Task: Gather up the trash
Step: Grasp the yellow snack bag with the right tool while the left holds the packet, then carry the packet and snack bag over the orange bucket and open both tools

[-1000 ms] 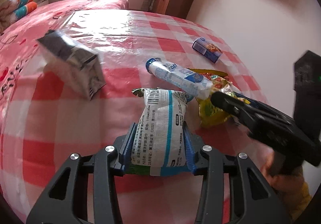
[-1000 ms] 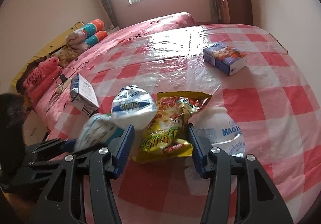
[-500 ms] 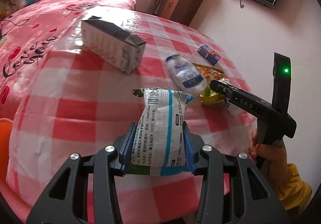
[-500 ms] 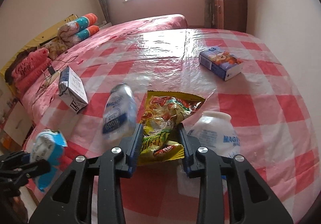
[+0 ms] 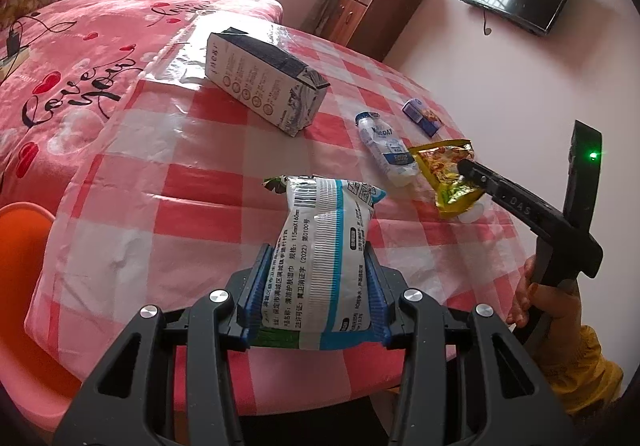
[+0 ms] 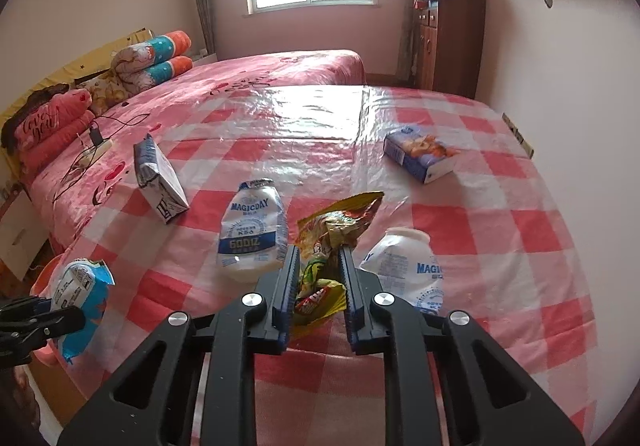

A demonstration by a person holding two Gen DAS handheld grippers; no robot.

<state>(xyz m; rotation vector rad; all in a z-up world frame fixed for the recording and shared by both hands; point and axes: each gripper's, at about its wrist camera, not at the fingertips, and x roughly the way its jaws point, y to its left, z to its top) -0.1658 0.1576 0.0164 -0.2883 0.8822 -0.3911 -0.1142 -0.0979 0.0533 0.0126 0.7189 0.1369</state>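
The yellow snack wrapper (image 6: 334,234), loose on the bench (image 6: 520,214) a second ago, is now pinched between the right gripper (image 6: 319,286) fingers and lifted. The left gripper (image 5: 316,298) stays clamped on the wet-wipe packet (image 5: 324,246), so both hands carry trash; bottles and cartons remain.

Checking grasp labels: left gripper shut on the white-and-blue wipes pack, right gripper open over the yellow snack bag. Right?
Half right. The left gripper is shut on the wipes pack, but the right gripper is not open: the right wrist view shows its jaws closed on the yellow snack bag.
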